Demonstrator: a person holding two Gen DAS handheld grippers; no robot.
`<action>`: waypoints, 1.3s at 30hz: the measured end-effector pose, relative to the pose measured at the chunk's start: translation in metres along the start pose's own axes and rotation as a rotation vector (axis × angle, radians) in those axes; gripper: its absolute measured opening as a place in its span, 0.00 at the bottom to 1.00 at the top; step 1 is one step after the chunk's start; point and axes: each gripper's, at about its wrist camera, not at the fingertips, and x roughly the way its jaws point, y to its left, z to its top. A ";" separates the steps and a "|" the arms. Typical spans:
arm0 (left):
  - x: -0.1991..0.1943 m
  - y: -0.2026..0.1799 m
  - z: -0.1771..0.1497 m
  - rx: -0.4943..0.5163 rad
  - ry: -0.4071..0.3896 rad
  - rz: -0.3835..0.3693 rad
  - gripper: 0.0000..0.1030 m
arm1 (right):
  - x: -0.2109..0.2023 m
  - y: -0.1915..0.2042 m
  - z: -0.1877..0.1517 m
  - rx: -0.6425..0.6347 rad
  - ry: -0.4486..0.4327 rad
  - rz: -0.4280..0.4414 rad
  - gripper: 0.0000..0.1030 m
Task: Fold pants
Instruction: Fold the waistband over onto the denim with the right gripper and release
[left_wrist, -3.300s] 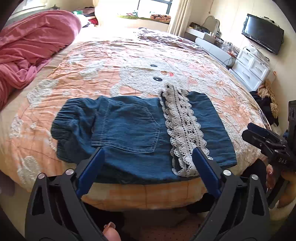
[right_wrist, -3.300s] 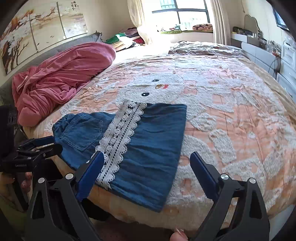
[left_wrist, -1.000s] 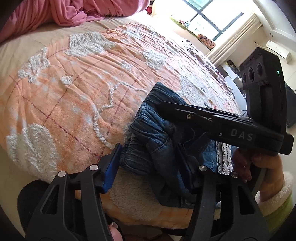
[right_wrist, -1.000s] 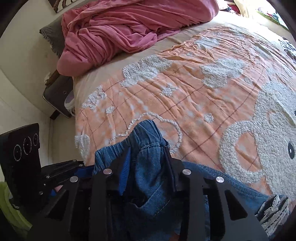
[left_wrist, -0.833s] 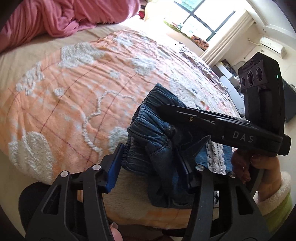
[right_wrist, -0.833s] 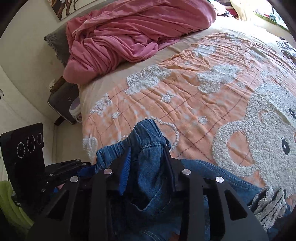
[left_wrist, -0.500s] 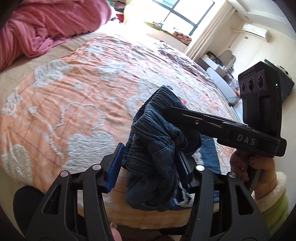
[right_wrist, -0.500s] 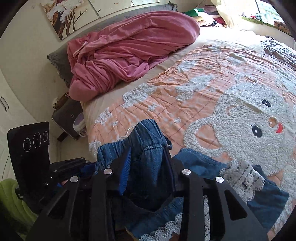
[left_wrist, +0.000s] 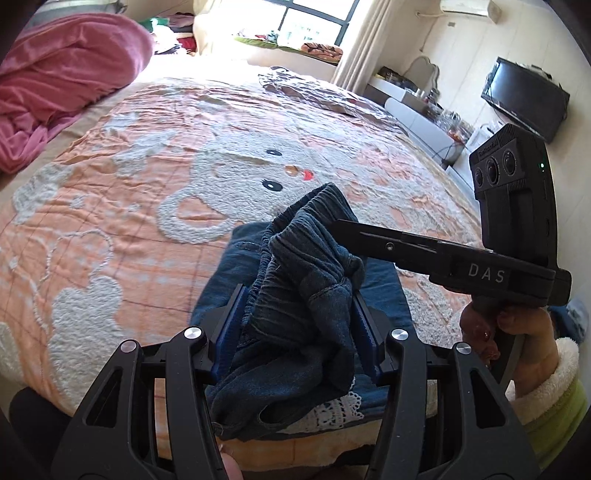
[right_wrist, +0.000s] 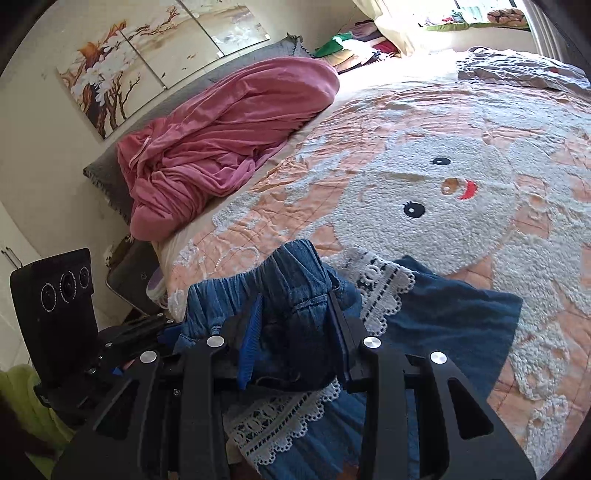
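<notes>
Blue denim pants (left_wrist: 306, 280) with a white lace band (right_wrist: 373, 291) lie near the front edge of the bed. My left gripper (left_wrist: 301, 306) is shut on the bunched elastic waistband and holds it lifted above the lower layer (left_wrist: 380, 295). My right gripper (right_wrist: 295, 317) is shut on the same waistband end (right_wrist: 291, 273), just beside the left one. The right gripper also shows in the left wrist view (left_wrist: 424, 251), and the left gripper's body shows in the right wrist view (right_wrist: 122, 343). The lifted denim hangs over the lace and the flat leg part (right_wrist: 454, 317).
The bed carries a peach quilt (left_wrist: 122, 206) with a white bear face (right_wrist: 436, 206). A pink blanket (right_wrist: 229, 136) is heaped at the head end. A dresser and TV (left_wrist: 524, 96) stand along the right wall. A dark stool (right_wrist: 129, 277) stands beside the bed.
Both grippers closed on the waistband end at the left, lifted it, and carried it to the right over the rest of the pants. The lace band now lies under the raised denim.
</notes>
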 end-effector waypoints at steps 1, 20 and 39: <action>0.003 -0.003 -0.001 0.007 0.005 0.006 0.44 | -0.003 -0.005 -0.003 0.013 -0.003 0.001 0.32; 0.012 -0.060 -0.038 0.139 0.074 -0.149 0.62 | -0.051 -0.043 -0.038 0.190 -0.051 -0.055 0.69; -0.004 -0.035 -0.036 0.150 0.025 -0.204 0.57 | -0.001 -0.040 -0.031 0.267 0.132 -0.092 0.49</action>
